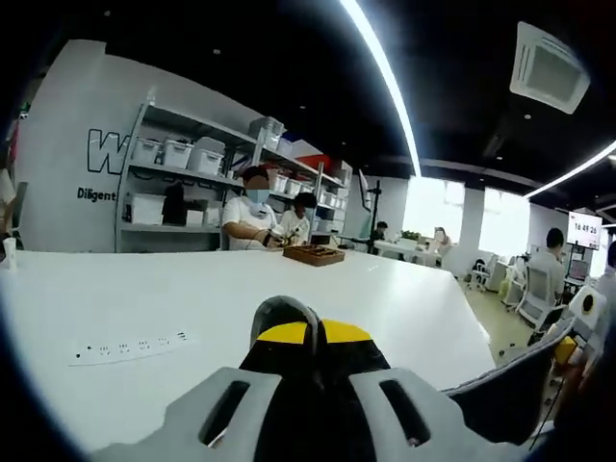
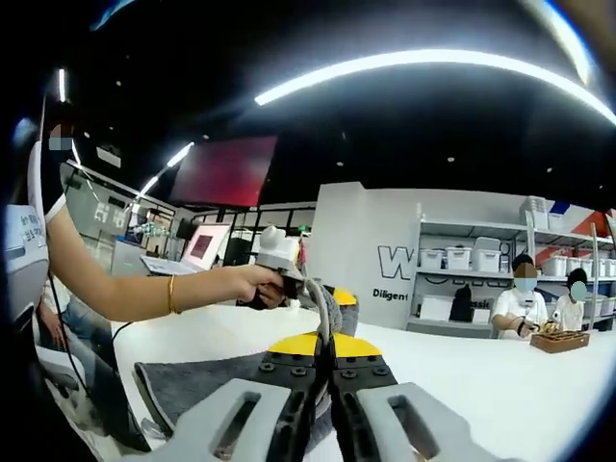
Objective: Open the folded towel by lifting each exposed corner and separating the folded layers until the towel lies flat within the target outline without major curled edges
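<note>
The grey towel lies partly spread on the white table, with one edge lifted. In the right gripper view, my right gripper is shut on a thin raised fold of the towel, which rises between the yellow tips. Just beyond it, a person's hand holds my left gripper against the same lifted edge. In the left gripper view, my left gripper is shut on a small grey towel corner that sticks up above its yellow tips. More of the towel hangs at the lower right.
A white power strip lies on the table to the left. A wooden tray sits at the far edge, where two people are seated in front of shelves of bins. The person's bare arm reaches in from the left.
</note>
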The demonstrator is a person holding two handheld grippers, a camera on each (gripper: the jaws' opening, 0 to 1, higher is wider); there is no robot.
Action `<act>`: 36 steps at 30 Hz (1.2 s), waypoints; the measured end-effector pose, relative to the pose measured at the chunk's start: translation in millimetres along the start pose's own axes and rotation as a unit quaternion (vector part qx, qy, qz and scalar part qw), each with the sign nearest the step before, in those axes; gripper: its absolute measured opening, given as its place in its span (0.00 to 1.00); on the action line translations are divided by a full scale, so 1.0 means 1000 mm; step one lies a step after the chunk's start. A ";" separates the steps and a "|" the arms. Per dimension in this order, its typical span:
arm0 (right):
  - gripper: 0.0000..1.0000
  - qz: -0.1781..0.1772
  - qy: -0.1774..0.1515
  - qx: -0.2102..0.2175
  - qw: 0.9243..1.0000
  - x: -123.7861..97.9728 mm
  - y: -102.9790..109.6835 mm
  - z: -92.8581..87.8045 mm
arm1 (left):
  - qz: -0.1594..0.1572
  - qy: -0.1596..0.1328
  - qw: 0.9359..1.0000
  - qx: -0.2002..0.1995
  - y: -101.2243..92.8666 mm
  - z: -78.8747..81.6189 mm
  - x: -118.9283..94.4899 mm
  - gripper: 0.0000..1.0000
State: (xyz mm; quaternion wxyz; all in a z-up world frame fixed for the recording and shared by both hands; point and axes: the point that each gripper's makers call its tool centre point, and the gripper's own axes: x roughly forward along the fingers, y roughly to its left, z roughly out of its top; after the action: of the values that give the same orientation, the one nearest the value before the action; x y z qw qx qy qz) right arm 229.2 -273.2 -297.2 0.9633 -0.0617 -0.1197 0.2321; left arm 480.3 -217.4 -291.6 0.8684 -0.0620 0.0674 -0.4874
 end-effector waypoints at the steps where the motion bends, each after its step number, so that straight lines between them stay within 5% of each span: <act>1: 0.00 -0.002 0.000 -0.001 1.000 -0.001 -0.002 0.001 | -0.002 0.000 1.000 0.001 -0.001 0.001 0.002 0.02; 36: 0.00 -0.081 0.008 0.003 0.997 -0.043 -0.056 -0.009 | -0.060 0.003 0.998 0.014 -0.059 0.006 0.080 0.02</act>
State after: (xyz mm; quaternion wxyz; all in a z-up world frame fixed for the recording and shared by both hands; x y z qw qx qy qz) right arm 218.5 -342.7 -304.7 0.9800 -0.0510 -0.1162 0.1531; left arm 473.4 -315.6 -280.2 0.8380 -0.0519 0.0592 -0.5400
